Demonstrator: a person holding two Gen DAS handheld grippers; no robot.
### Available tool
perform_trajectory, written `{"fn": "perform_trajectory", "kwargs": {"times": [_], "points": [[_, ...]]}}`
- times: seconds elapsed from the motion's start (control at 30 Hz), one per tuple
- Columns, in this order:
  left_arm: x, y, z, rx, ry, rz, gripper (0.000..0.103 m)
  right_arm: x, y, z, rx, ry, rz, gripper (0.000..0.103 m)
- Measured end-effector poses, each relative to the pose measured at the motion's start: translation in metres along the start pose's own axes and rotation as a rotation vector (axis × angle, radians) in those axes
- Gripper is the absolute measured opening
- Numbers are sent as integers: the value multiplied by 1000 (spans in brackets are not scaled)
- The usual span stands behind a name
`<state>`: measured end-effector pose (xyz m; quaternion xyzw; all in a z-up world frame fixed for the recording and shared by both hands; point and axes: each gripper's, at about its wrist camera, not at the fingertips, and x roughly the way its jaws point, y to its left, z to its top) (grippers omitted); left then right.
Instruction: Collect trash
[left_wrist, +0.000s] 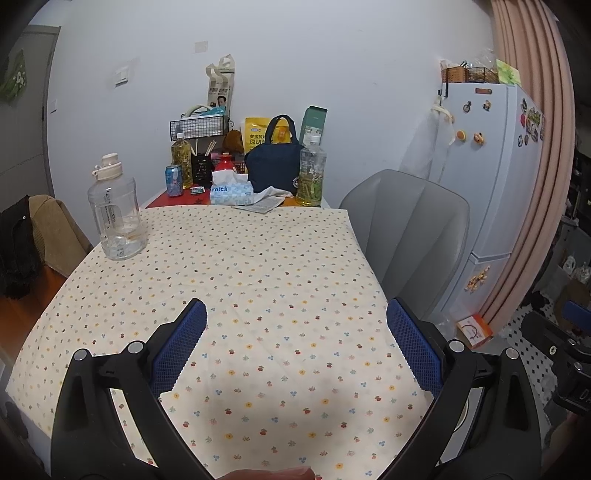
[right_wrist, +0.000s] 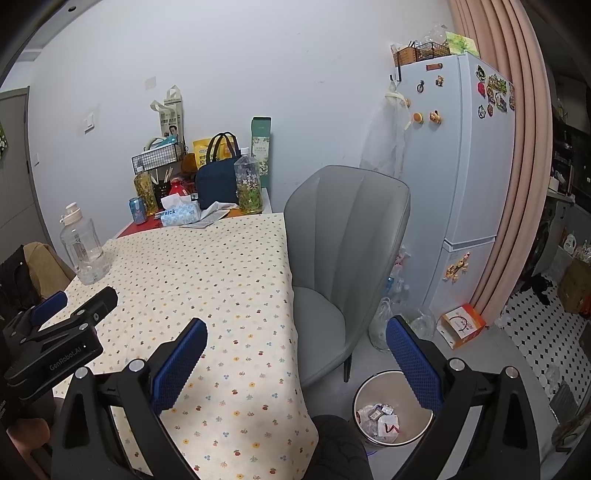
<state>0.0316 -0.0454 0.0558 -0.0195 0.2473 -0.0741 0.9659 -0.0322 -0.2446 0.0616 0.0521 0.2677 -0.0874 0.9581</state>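
My left gripper (left_wrist: 295, 314) is open and empty above the near part of the table with the flowered cloth (left_wrist: 258, 266). My right gripper (right_wrist: 295, 332) is open and empty, held over the table's right edge (right_wrist: 288, 258) and the grey chair (right_wrist: 343, 236). A round waste bin (right_wrist: 391, 410) stands on the floor below the right gripper and holds crumpled wrappers and paper (right_wrist: 378, 419). The left gripper also shows at the left of the right wrist view (right_wrist: 70, 306). No loose trash shows on the cloth near either gripper.
A large clear water jug (left_wrist: 116, 214) stands at the table's left. At the far end are two tea bottles (left_wrist: 313, 173), a blue can (left_wrist: 173, 181), a tissue pack (left_wrist: 231, 192), papers (left_wrist: 262, 203), a navy bag (left_wrist: 273, 162). A fridge (right_wrist: 461, 166) and orange box (right_wrist: 463, 325) stand right.
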Motion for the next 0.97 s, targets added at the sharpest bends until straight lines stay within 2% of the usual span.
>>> {"fn": "perform_trajectory", "kwargs": {"times": [0.97], "points": [[12,10,-7,-34,33,-5,97,13,9,-5,-16,33,16,95]]}}
